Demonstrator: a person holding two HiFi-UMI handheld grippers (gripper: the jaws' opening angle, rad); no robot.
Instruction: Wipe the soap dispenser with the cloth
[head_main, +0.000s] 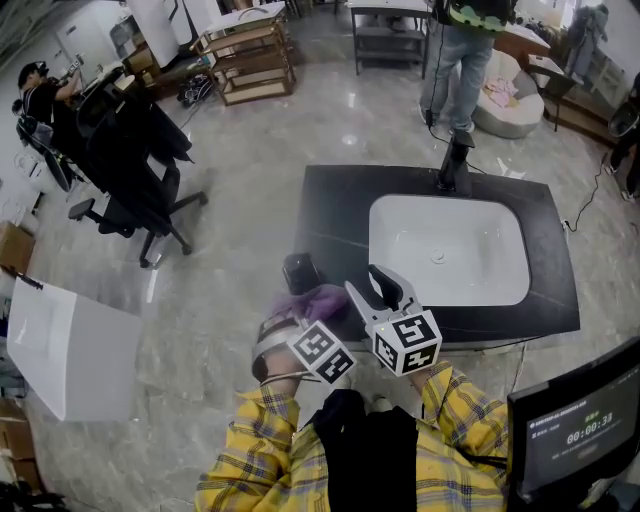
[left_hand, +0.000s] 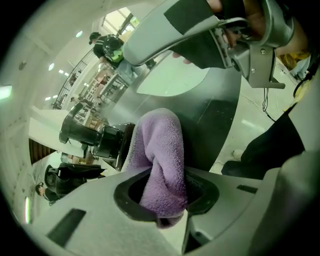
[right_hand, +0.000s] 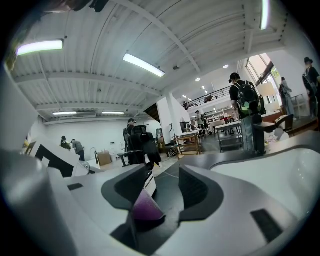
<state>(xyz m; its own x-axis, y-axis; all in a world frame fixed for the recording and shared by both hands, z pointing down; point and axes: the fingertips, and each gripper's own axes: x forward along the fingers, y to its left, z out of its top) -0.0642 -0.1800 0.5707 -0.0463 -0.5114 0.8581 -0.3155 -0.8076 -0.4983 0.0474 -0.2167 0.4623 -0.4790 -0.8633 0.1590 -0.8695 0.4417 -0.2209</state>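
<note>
In the head view, the soap dispenser (head_main: 300, 270) near the middle of the frame shows only its dark top, because the cloth (head_main: 320, 300) covers the rest. The person (head_main: 462, 60) standing at the top is cut off above the waist by the upper edge, and the monitor (head_main: 575, 430) at lower right is cut by the right and bottom edges. In the left gripper view the cloth's lower end disappears between the jaws of the left gripper (left_hand: 162, 190), and in the right gripper view only a purple corner of it peeks out at lower centre.
</note>
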